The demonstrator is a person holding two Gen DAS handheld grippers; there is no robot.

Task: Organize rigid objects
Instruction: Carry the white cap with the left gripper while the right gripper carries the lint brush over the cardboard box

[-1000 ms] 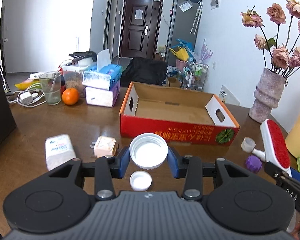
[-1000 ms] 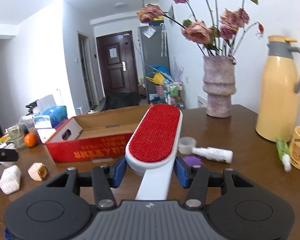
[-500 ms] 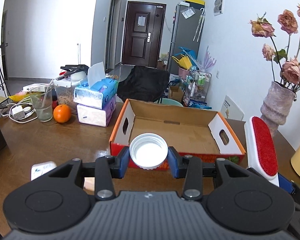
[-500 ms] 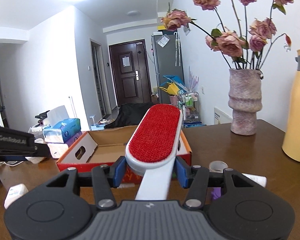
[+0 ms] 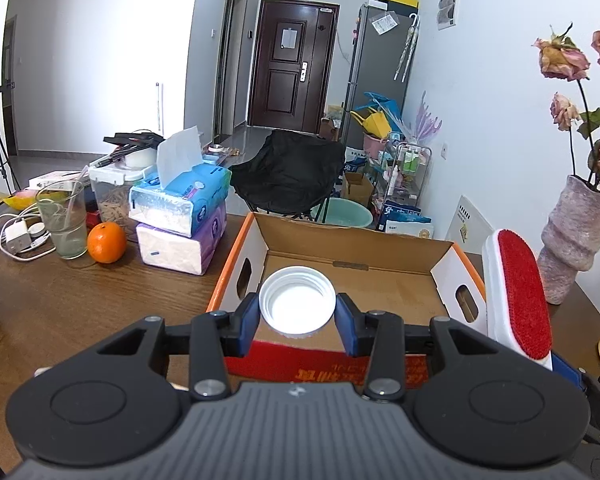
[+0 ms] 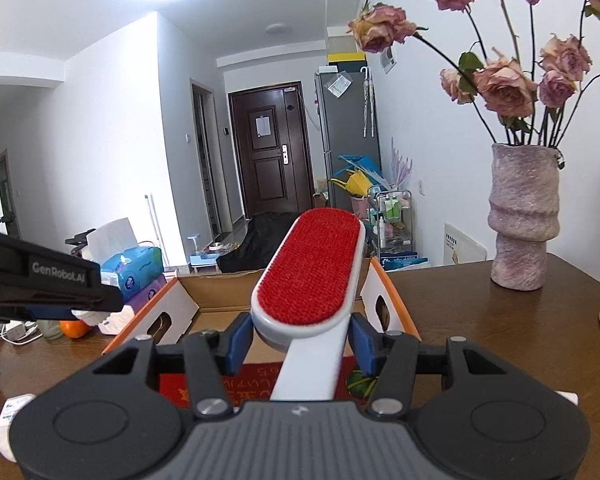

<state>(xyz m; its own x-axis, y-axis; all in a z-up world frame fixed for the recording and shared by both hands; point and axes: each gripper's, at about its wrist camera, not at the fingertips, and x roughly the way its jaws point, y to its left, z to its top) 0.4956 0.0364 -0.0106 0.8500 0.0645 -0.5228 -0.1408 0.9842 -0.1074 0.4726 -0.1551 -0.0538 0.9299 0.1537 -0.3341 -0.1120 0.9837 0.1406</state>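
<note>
Lid [image 5: 297,307]: white, round, its hollow side faces the camera; it hangs above the near wall of the cardboard box.
Left gripper [image 5: 297,322]: its blue pads press on both sides of the lid, closed on it.
Lint brush [image 6: 310,274]: red pad on a white body; its head is above the right end of the cardboard box.
Right gripper [image 6: 300,342]: partly closed, both pads clamp the white body of the lint brush.
Cardboard box [image 5: 396,304]: open, red front, it stands in the middle of the table [image 5: 60,304].
Vase [image 6: 524,216]: with dried roses, near the far right edge of the table.
Orange [image 5: 106,242]: at the far left side, just beside a glass [image 5: 62,222] and tissue packs [image 5: 182,220].
</note>
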